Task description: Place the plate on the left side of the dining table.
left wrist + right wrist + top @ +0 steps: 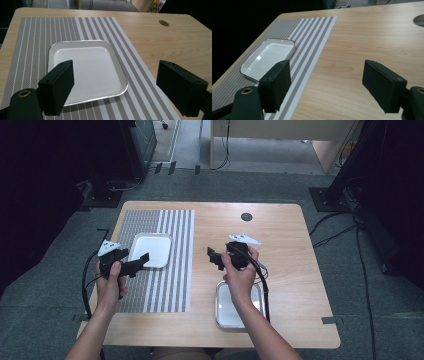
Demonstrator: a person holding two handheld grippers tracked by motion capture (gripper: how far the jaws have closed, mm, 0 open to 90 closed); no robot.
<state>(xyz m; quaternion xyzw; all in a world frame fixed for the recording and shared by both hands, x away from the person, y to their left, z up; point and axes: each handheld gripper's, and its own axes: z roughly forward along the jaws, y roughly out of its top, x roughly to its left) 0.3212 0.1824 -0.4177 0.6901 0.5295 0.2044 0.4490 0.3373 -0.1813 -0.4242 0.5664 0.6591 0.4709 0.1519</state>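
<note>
Centre of frame, high view: bare surface (290, 240) between mat (165, 290) and right edge. White tray (152, 247) on mat, empty; steel tray (225, 312) lower centre, empty. Left hand-held gripper (142, 261), right hand-held gripper (214, 258): jaws wide apart, holding nothing.

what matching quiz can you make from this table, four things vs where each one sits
Things:
1. white tray
2. metal tray
3. striped mat
4. round hole

Places:
A. far side of the wooden table, near the middle
B. left half of the table
C. on the mat
D. near edge, under the right forearm

Pairs: 1-C, 2-D, 3-B, 4-A
</note>
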